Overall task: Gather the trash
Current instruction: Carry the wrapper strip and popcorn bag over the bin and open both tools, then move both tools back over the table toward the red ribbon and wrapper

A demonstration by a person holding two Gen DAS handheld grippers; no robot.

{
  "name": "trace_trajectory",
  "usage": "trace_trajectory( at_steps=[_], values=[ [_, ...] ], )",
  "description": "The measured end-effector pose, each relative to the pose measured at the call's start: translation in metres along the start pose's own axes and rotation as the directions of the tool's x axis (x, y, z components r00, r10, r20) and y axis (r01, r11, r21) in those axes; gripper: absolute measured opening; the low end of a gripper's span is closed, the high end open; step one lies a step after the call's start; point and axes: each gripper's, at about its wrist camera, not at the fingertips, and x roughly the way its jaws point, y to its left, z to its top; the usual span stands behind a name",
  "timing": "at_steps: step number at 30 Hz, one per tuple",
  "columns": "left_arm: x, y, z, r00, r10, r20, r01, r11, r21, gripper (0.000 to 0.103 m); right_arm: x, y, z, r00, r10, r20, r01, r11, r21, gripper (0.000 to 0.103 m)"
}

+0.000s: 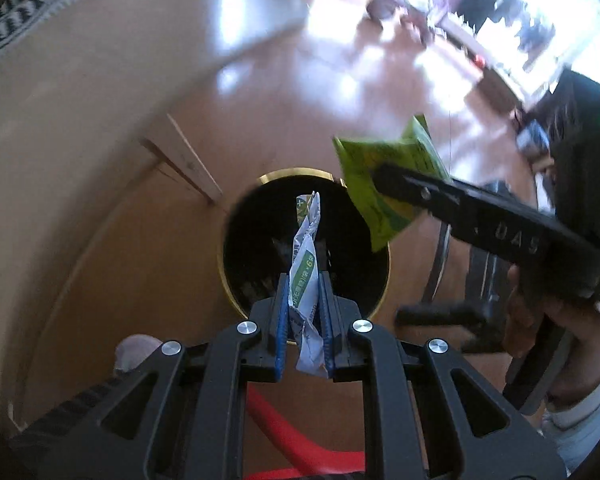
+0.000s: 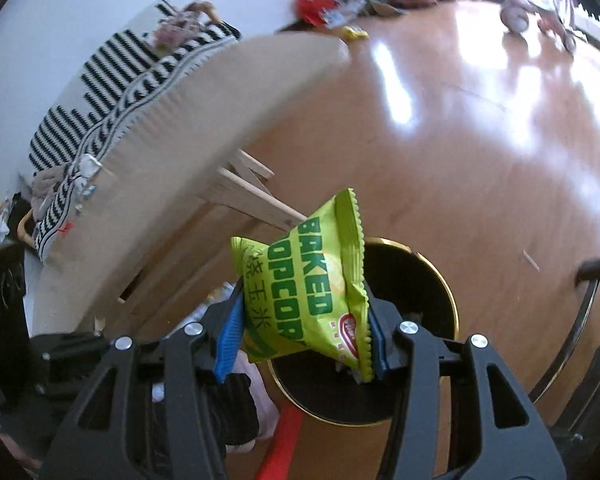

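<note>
My left gripper (image 1: 305,312) is shut on a crumpled white and green wrapper (image 1: 306,264), which hangs right over the dark mouth of a round black bin with a gold rim (image 1: 236,292). My right gripper (image 2: 304,332) is shut on a lime green baked popcorn bag (image 2: 308,288), held above the same bin (image 2: 440,280). From the left wrist camera that popcorn bag (image 1: 384,172) and the right gripper's black finger (image 1: 480,208) show over the bin's right edge, with a hand (image 1: 556,320) around the handle.
A beige sofa (image 2: 204,120) with a black and white striped throw (image 2: 112,76) stands left of the bin on light wooden legs (image 2: 252,196). Shiny wooden floor (image 2: 480,140) spreads to the right. Red and yellow litter (image 2: 320,8) lies far back. A red object (image 2: 280,452) sits below the grippers.
</note>
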Motion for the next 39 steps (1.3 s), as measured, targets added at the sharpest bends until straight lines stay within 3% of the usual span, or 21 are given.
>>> trace_trajectory(
  at_steps=[7, 11, 12, 13, 14, 15, 20, 23, 27, 29, 32, 33, 37, 39],
  values=[
    [0.027, -0.010, 0.007, 0.998, 0.011, -0.065, -0.010, 1.000, 0.015, 0.013, 0.021, -0.025, -0.003, 0.999, 0.021, -0.024, -0.019, 0.998, 0.067, 0.050],
    [0.037, -0.007, 0.010, 0.996, -0.024, -0.091, 0.026, 1.000, 0.013, 0.014, 0.030, -0.029, -0.004, 0.999, 0.030, -0.043, -0.027, 0.996, 0.089, 0.052],
    [0.039, -0.007, 0.009, 0.995, -0.025, -0.099, 0.026, 1.000, 0.009, 0.019, 0.031, -0.031, -0.003, 0.998, 0.035, -0.050, -0.031, 0.995, 0.096, 0.055],
    [0.041, -0.007, 0.011, 0.994, -0.016, -0.108, 0.016, 1.000, -0.003, 0.046, 0.031, -0.034, -0.001, 0.997, 0.044, -0.060, -0.037, 0.993, 0.112, 0.063],
    [0.040, -0.005, 0.013, 0.995, -0.002, -0.099, 0.001, 1.000, -0.014, 0.089, 0.029, -0.037, 0.001, 0.997, 0.044, -0.057, -0.036, 0.991, 0.128, 0.087],
    [0.036, -0.004, 0.014, 0.998, 0.011, -0.068, -0.012, 1.000, -0.020, 0.098, 0.024, -0.041, 0.006, 0.999, 0.025, -0.037, -0.019, 0.989, 0.148, 0.096],
    [0.004, 0.014, 0.019, 0.999, 0.043, 0.001, -0.043, 0.999, -0.026, 0.097, -0.013, -0.053, 0.028, 0.994, -0.061, 0.086, 0.044, 0.982, 0.182, 0.096],
    [-0.038, 0.040, 0.015, 0.989, 0.119, 0.089, -0.113, 0.991, -0.076, 0.097, -0.032, -0.047, 0.040, 0.982, -0.095, 0.163, 0.070, 0.986, 0.152, 0.096],
    [-0.109, 0.106, -0.006, 0.954, 0.219, 0.204, -0.164, 0.953, -0.256, 0.097, -0.026, 0.004, 0.048, 0.981, -0.075, 0.179, 0.079, 0.997, -0.014, 0.096],
    [-0.148, 0.152, -0.025, 0.926, 0.298, 0.233, -0.202, 0.910, -0.363, 0.097, -0.016, 0.034, 0.051, 0.987, -0.036, 0.159, 0.052, 0.994, -0.096, 0.096],
    [-0.189, 0.209, -0.055, 0.894, 0.397, 0.210, -0.260, 0.838, -0.479, 0.097, 0.004, 0.098, 0.060, 0.991, 0.043, 0.126, -0.014, 0.975, -0.221, 0.096],
    [-0.202, 0.235, -0.068, 0.879, 0.440, 0.182, -0.294, 0.802, -0.521, 0.097, 0.012, 0.121, 0.063, 0.991, 0.067, 0.113, -0.036, 0.966, -0.258, 0.096],
    [-0.228, 0.303, -0.101, 0.838, 0.537, 0.100, -0.381, 0.707, -0.596, 0.097, 0.050, 0.220, 0.070, 0.992, 0.126, 0.000, -0.114, 0.897, -0.427, 0.096],
    [-0.236, 0.332, -0.111, 0.837, 0.542, 0.076, -0.383, 0.680, -0.626, 0.097, 0.071, 0.267, 0.069, 0.988, 0.139, -0.063, -0.152, 0.850, -0.505, 0.096]
  ],
)
